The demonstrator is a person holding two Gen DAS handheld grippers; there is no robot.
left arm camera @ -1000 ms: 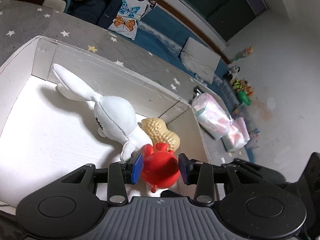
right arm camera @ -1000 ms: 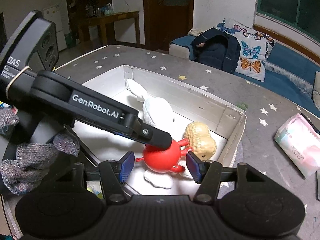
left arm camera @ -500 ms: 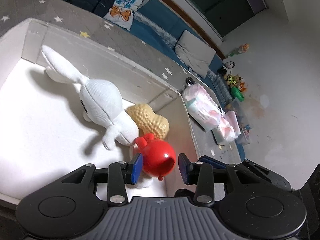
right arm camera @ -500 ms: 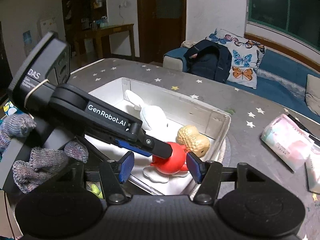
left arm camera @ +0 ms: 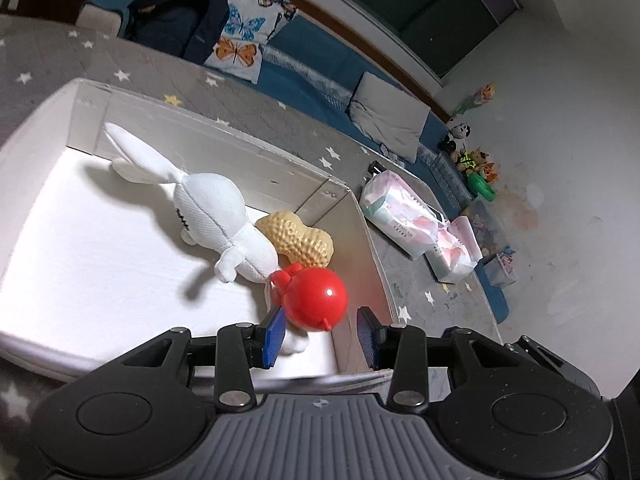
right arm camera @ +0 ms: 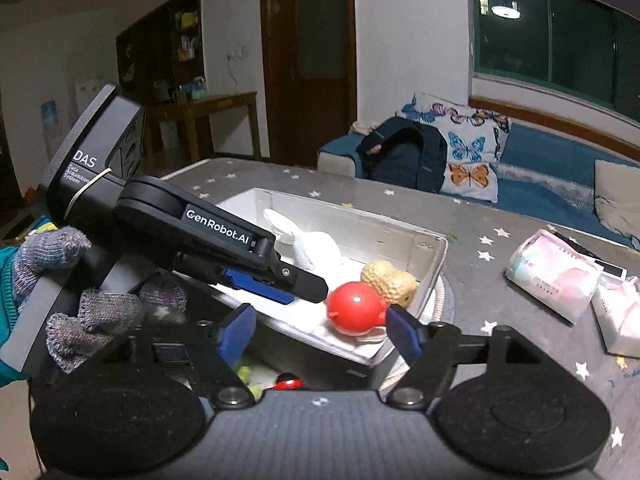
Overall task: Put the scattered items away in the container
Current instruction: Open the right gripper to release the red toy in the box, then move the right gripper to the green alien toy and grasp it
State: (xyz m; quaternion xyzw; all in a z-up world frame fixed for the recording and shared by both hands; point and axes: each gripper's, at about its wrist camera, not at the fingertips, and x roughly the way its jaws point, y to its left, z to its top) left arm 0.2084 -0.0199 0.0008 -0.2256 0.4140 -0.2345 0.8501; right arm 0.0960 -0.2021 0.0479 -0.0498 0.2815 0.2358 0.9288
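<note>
So there's this white box (left arm camera: 224,132) on a grey star-print surface (left arm camera: 420,280), filling the left and middle of the left wrist view. Going left to right inside it: a white stuffed bunny (left arm camera: 208,208) lies with its ears toward the upper left corner, then a tan peanut toy (left arm camera: 300,236) is tucked against the bunny near the box's right wall, and just below that sits a red ball toy (left arm camera: 316,298) in the lower right corner of the box, touching the bunny's feet.

The left gripper (left arm camera: 322,334) hovers right at the ball with its jaws spread; the ball looks loose between them, the right pad clearly off it. The right gripper (right arm camera: 322,328), seen at the bottom centre of its own view, is also spread wide with nothing in it, held back outside the box's near rim.

Off to the right, outside the box, two pink tissue packs (left arm camera: 400,216) lie on the surface.
</note>
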